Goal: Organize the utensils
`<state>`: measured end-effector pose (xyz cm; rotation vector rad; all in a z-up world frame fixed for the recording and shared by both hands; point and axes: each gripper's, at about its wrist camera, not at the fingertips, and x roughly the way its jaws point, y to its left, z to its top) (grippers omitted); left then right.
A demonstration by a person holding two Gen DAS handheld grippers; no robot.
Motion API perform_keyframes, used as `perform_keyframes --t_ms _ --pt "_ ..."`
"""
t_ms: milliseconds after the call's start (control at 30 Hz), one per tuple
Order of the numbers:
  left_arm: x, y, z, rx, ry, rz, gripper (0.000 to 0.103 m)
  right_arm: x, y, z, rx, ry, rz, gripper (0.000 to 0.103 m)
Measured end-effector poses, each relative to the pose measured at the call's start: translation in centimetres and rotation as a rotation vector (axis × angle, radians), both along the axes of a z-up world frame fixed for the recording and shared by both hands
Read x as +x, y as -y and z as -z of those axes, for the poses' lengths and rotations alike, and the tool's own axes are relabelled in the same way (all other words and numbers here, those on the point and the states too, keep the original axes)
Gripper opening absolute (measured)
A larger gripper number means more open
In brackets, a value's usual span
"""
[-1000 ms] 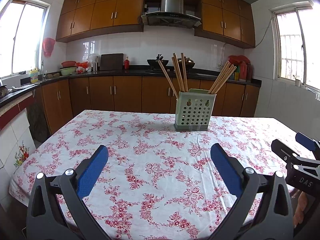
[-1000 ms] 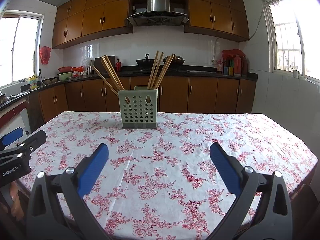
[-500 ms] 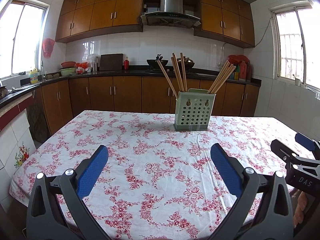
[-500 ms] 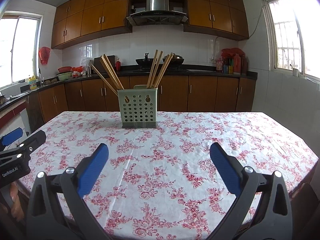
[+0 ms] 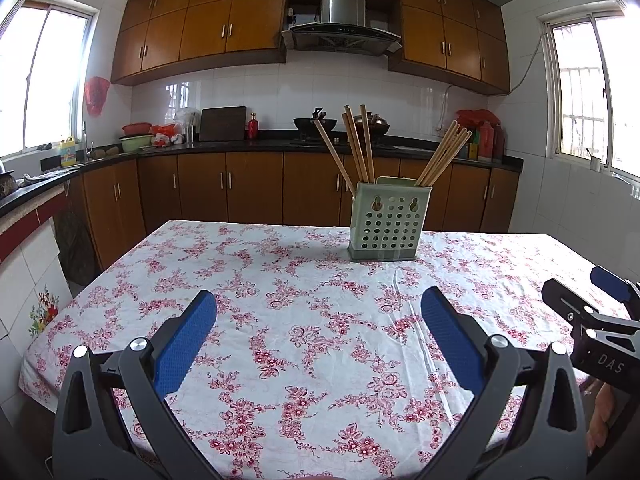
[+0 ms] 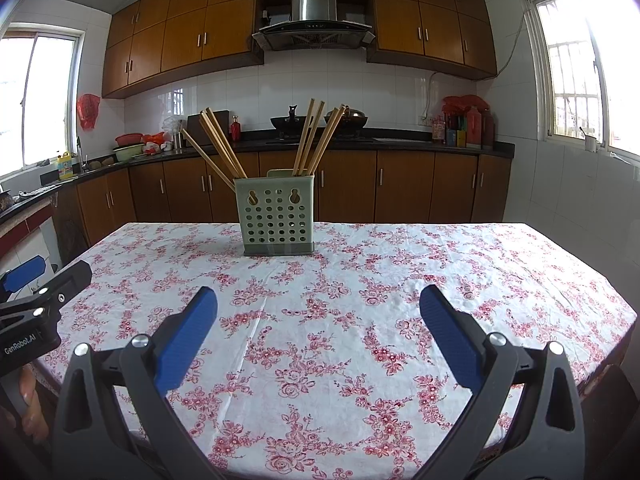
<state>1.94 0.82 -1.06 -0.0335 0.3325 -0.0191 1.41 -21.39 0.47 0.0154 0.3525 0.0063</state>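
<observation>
A pale green perforated utensil holder point(image 5: 385, 221) stands upright on the far middle of the floral tablecloth; it also shows in the right wrist view point(image 6: 276, 216). Several wooden chopsticks point(image 5: 356, 148) stand in it, leaning left and right, also seen in the right wrist view point(image 6: 218, 146). My left gripper point(image 5: 318, 312) is open and empty, held over the near table edge. My right gripper point(image 6: 318, 310) is open and empty, likewise near the front edge. Each gripper shows at the side of the other's view: the right one point(image 5: 592, 312), the left one point(image 6: 36, 300).
The table point(image 5: 280, 280) has a white cloth with red flowers. Behind it run brown kitchen cabinets point(image 5: 248, 188) and a dark counter with a wok point(image 5: 310, 123), bowls and bottles. Windows stand at both sides.
Almost nothing has changed; both grippers stay open and still, with only a slight drift of the views.
</observation>
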Motion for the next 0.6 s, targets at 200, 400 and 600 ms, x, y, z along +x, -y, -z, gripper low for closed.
perform_keyframes --t_ms 200,400,600 --pt "0.02 -0.1 0.01 0.002 0.0 -0.001 0.101 -0.01 0.04 -0.02 0.0 0.0 0.0 0.099" --pt "0.02 -0.11 0.01 0.001 0.0 0.001 0.101 -0.03 0.13 -0.03 0.001 0.0 -0.001 0.099" --pt "0.02 -0.15 0.03 0.002 -0.002 0.001 0.101 0.08 -0.02 0.08 0.001 -0.002 0.0 0.099"
